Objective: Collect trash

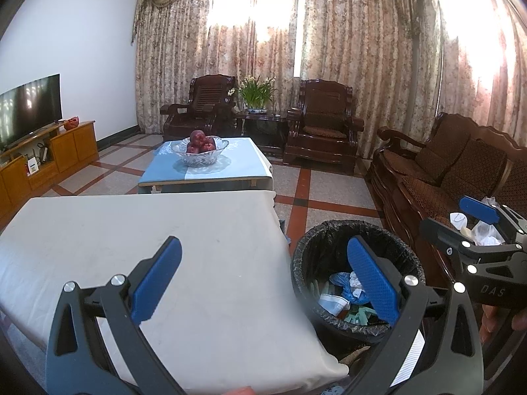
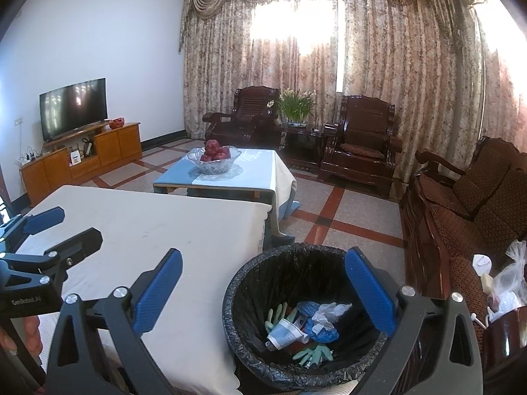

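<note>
While both tongs (image 1: 263,279) (image 2: 263,291) gape empty, crumpled trash (image 2: 301,329) fills the black-lined bin (image 2: 263,263).

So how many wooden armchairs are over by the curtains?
2. One armchair stands left of the flower pot on the dark side table; the other armchair stands right of it. The long wooden sofa is not counted. None looks hidden.

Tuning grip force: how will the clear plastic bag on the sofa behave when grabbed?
The clear plastic bag looks thin and crumpled, so it is probably floppy and will collapse between the fingers. Likely light for its size. It lies among other scraps on the sofa, so a grab may drag neighbours along.
</note>
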Demonstrator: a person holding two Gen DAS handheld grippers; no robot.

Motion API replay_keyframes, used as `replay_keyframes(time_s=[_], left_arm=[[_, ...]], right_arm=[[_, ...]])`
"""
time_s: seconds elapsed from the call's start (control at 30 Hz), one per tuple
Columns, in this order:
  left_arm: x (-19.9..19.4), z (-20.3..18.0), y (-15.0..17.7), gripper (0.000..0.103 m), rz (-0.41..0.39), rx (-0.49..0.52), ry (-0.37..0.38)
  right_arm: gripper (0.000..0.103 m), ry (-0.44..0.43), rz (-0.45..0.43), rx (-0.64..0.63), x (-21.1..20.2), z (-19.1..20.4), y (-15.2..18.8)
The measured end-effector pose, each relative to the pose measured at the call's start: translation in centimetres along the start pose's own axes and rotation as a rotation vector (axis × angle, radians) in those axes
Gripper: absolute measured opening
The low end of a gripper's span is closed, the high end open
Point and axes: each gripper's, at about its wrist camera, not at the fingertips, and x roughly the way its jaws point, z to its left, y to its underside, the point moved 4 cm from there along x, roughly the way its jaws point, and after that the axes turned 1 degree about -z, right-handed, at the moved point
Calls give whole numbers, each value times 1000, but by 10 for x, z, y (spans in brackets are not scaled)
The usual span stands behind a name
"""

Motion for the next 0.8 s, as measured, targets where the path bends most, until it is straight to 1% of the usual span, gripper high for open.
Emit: replay_keyframes(time_s=[0.8], left_arm=[[6, 5, -1, 98, 15, -10, -3]], right_arm=[[97, -9, 19, 3, 4, 1, 3]])
